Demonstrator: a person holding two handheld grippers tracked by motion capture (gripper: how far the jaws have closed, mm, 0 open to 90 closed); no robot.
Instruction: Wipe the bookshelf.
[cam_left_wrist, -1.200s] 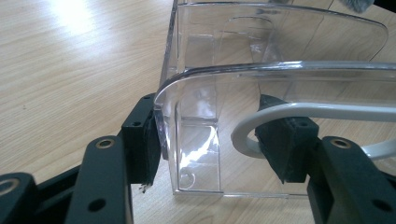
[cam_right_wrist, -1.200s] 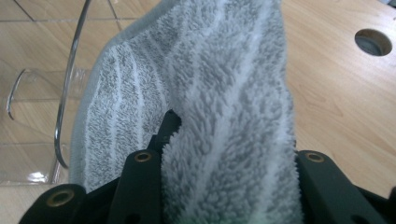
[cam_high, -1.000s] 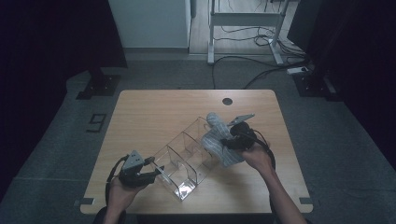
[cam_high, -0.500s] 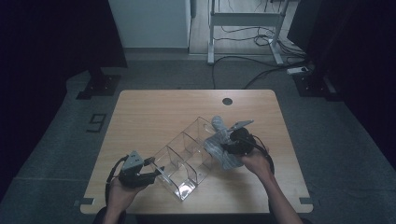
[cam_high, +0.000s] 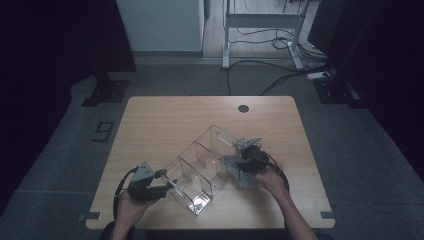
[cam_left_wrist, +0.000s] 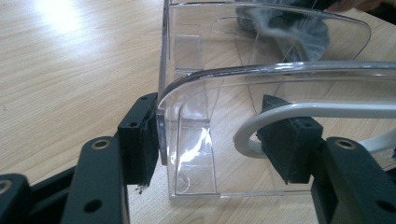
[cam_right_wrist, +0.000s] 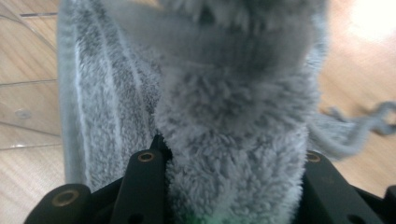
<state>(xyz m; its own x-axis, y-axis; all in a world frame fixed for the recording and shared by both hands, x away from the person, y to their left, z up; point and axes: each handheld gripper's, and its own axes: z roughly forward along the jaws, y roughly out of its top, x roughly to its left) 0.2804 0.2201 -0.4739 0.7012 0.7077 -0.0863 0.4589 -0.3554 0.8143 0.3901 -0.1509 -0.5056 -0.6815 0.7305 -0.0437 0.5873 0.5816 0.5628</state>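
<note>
Grey fleece cloth (cam_high: 239, 172), carried a second ago above the clear plastic organiser (cam_high: 200, 172), now lies lower, against the organiser's right side on the counter (cam_high: 165, 117). Right hand-held gripper (cam_high: 248, 161): jaws closed tight on a bunched fold of the cloth. Left hand-held gripper (cam_high: 169, 186): position unchanged, jaws part-open, clamped across the organiser's near end wall, one pad outside and one inside.

A clear divided organizer (cam_high: 200, 172) lies diagonally on the surface (cam_high: 165, 120); a fluffy cloth (cam_high: 239, 172) lies against its right side.
</note>
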